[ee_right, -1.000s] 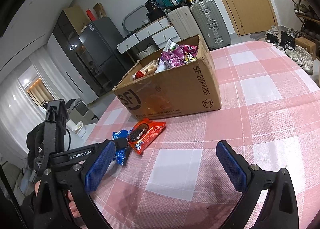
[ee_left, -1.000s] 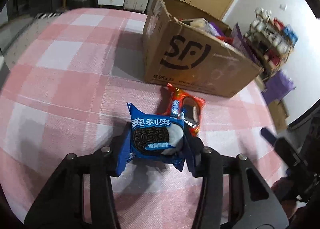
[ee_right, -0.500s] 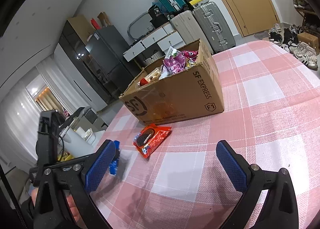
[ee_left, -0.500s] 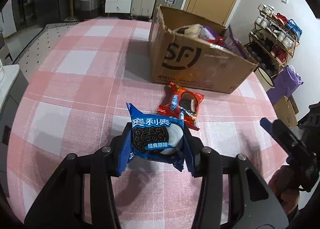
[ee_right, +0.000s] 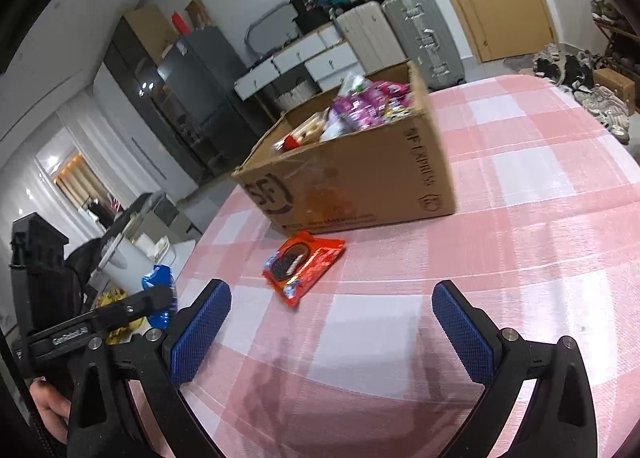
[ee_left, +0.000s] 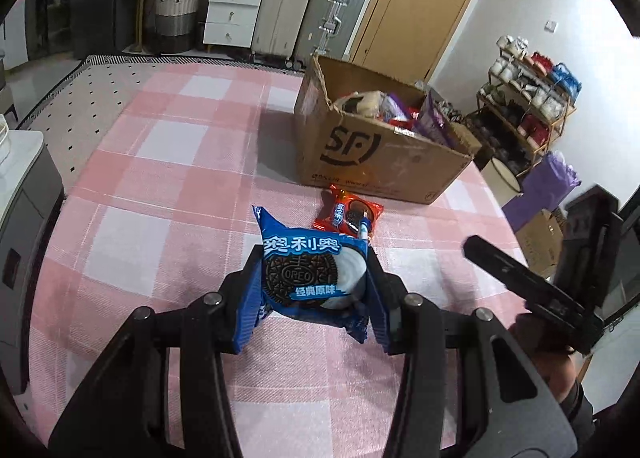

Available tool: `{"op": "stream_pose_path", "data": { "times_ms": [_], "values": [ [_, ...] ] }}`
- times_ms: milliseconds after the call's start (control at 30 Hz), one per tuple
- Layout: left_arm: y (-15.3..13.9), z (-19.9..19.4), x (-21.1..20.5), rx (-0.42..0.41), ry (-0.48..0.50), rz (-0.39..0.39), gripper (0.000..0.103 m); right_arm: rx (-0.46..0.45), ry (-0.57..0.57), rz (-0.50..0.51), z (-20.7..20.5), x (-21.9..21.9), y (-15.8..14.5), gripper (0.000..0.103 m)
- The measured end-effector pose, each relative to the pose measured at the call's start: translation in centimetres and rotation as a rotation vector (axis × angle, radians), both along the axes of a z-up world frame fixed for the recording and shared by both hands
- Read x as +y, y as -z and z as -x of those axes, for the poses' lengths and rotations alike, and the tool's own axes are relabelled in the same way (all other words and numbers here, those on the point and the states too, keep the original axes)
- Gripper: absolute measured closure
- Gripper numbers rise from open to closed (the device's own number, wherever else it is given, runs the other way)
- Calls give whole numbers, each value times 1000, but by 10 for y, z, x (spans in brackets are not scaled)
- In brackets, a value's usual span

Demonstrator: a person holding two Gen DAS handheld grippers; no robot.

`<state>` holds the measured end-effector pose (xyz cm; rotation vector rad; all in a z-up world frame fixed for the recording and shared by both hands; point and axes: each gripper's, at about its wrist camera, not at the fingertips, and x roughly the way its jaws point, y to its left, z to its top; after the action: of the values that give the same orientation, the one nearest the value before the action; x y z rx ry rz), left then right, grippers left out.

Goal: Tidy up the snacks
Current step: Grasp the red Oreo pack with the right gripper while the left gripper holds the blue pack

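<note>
One blue Oreo pack (ee_left: 314, 276) has risen clear of the table (ee_left: 168, 177), clamped between the fingers of the left gripper (ee_left: 312, 286) — so it is ready to go toward the cardboard box (ee_left: 372, 153) near the far edge. The red Oreo pack (ee_right: 302, 266) still lies just before the box; the right gripper (ee_right: 332, 322) hangs wide open behind it. What the box holds is blurred — only some purple wrappers show.

Blue Oreo pack (ee_left: 314, 278) held aloft, red Oreo pack (ee_left: 347, 213) flat beside cardboard box (ee_left: 372, 153)
</note>
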<state>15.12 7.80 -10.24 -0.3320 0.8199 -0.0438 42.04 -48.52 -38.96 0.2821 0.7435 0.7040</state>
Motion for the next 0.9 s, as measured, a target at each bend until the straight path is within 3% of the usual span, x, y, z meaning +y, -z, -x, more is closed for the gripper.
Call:
{"op": "stream_pose_path", "data": {
  "times_ms": [533,600,833,900],
  "values": [
    [8,22,39,-20,25,65,59,115,-95,151,-52,99,16,3],
    [11,22,44,-18,22,78,59,118,-87,191,-56,111,18,16],
    [18,18,59,-15,7,101,59,55,-66,320,-57,139,25,23],
    [19,19,61,-15,6,109,59,15,-50,377,-53,144,26,39]
  ]
}}
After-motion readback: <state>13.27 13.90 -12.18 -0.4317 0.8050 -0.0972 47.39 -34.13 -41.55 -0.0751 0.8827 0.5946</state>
